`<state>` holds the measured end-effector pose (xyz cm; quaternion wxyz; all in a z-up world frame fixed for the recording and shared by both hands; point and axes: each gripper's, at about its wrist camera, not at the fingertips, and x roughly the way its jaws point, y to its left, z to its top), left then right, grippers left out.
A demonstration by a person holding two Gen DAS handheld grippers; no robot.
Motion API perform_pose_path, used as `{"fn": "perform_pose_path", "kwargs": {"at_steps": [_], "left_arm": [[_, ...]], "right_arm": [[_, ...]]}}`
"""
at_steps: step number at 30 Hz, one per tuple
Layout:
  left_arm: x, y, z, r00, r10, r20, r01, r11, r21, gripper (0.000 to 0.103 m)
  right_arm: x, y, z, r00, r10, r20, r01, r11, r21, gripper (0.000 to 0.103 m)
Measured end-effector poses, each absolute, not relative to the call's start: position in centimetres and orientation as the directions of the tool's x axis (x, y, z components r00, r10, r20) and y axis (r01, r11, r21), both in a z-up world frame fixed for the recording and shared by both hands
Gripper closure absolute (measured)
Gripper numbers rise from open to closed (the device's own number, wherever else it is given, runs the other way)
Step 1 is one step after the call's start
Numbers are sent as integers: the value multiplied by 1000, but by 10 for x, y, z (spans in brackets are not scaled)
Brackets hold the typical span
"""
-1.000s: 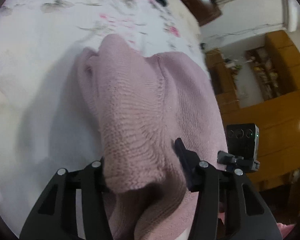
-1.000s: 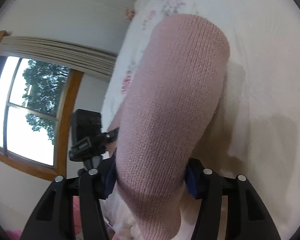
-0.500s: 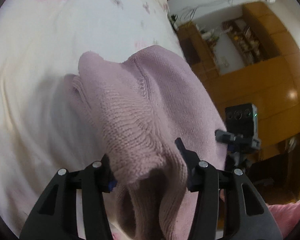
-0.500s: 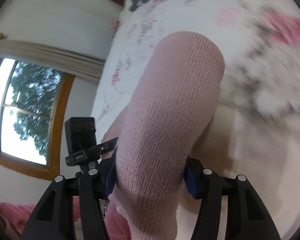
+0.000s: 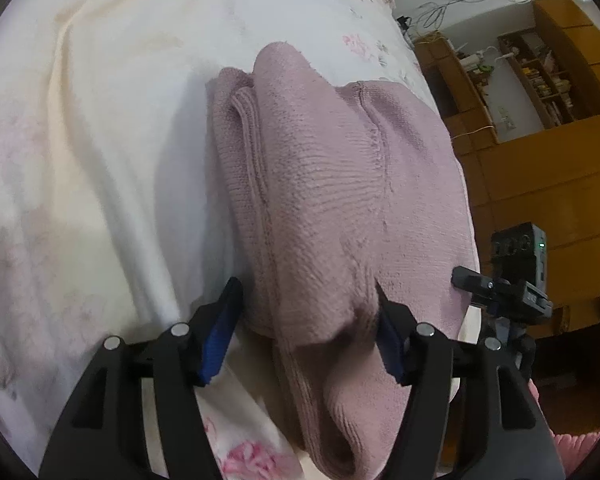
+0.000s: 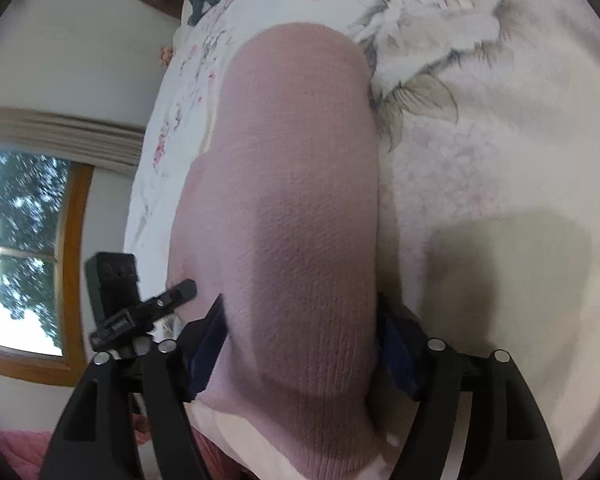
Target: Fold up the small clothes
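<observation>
Pink sweater (image 5: 332,200) btwn both grippers' fingers (image 5: 220,332).

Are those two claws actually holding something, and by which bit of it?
Both hold the pink sweater: the left gripper pinches a bunched edge, the right gripper a fold of knit. Which edge cannot be told.

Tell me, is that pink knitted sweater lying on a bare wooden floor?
No, the pink sweater rests on a white floral bedspread, with the left gripper closed on its near edge.
</observation>
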<state>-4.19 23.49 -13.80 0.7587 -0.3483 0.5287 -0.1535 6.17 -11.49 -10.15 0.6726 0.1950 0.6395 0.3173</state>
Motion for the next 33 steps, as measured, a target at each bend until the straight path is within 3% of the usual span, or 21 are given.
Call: {"fn": "perform_pose_path", "kwargs": {"at_steps": [9,14,16,18,21,29,33], "left_arm": [[-81,200,-79,417,-517,-748,-37,812,-582,42],[-90,171,-81,387,-457,-801,14,872,-490,36],[-89,167,-90,363,-433,-825,2,886,-464,37],[-86,171,-104,339,-413,-845,-28,893,-448,38],[-86,181,-121,313,-403,-860,-83,890,-448,37],[-83,182,-134,297,-375,-878,-93,904,-417,34],[-83,175,-127,292,-358,-887,-104,910,-402,34]], "right_arm": [[21,-126,-88,-70,642,-763,-239,732,638,26],[4,-116,-110,-113,620,-777,-226,745,627,28],[4,-108,-115,-124,624,-772,-203,745,635,49],[-2,-117,-116,-128,634,-763,-194,738,646,62],[-3,-123,-109,-121,648,-752,-186,729,659,71],[-7,-116,-118,-123,584,-802,-209,775,597,73],[-11,-111,-113,-108,575,-811,-210,784,584,65]]}}
